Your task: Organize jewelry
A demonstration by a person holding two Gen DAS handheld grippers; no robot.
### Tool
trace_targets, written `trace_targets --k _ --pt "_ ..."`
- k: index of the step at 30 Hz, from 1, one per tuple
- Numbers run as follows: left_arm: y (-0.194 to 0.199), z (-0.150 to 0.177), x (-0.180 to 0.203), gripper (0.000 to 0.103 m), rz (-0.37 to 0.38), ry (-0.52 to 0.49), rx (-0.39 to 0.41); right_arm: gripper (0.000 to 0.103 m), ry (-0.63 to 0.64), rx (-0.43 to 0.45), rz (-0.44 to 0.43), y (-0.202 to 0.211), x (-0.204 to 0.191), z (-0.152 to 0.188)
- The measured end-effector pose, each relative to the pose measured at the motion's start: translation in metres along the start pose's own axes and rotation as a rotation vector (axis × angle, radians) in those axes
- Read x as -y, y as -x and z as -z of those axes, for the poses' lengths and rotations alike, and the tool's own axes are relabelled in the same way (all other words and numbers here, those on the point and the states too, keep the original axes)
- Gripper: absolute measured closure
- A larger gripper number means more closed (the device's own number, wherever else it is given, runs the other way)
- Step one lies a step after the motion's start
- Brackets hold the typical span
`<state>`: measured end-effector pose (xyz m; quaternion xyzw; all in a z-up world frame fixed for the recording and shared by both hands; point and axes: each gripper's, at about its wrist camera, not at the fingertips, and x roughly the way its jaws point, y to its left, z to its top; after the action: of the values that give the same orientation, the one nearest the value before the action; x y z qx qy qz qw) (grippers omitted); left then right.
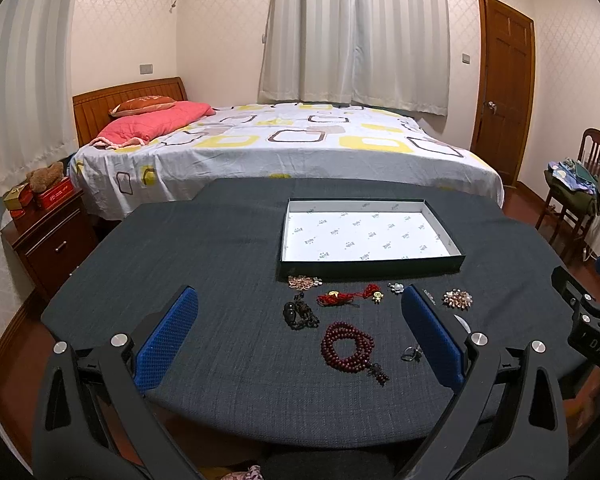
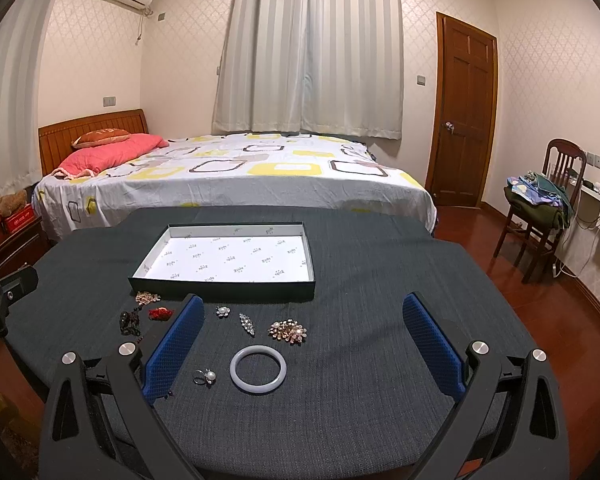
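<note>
A shallow dark box (image 1: pixel 370 270) with a white patterned lining stands empty on the dark table; it also shows in the right wrist view (image 2: pixel 224 290). In front of it lie a dark red bead bracelet (image 1: pixel 348 346), a black bead piece (image 1: pixel 298 314), a red cord charm (image 1: pixel 340 298), a pink bead cluster (image 1: pixel 302 281), a ring (image 1: pixel 411 354) and a gold brooch (image 1: pixel 457 299). The right wrist view shows a white bangle (image 2: pixel 258 369), a pearl ring (image 2: pixel 205 376), a crystal clip (image 2: pixel 247 324), a pearl flower (image 2: pixel 222 311) and the brooch (image 2: pixel 288 332). My left gripper (image 1: pixel 300 336) and right gripper (image 2: pixel 302 344) are open and empty above the table's near edge.
The table is covered by a dark grey cloth (image 2: pixel 380 264). Behind it is a bed (image 1: pixel 284 140). A nightstand (image 1: pixel 52 236) stands at the left, and a wooden chair (image 2: pixel 548 208) with clothes and a door (image 2: pixel 464 120) are at the right.
</note>
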<state>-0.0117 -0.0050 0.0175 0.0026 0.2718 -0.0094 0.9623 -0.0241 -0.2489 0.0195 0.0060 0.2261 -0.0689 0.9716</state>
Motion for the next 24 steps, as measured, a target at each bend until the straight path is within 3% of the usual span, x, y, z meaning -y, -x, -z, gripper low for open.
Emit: trace_targets --k 24 --pt "-0.0003 0.003 -0.0035 0.004 -0.001 -0.003 -0.003 0.006 0.004 0.003 0.001 -0.0005 -0.0016 -0.0004"
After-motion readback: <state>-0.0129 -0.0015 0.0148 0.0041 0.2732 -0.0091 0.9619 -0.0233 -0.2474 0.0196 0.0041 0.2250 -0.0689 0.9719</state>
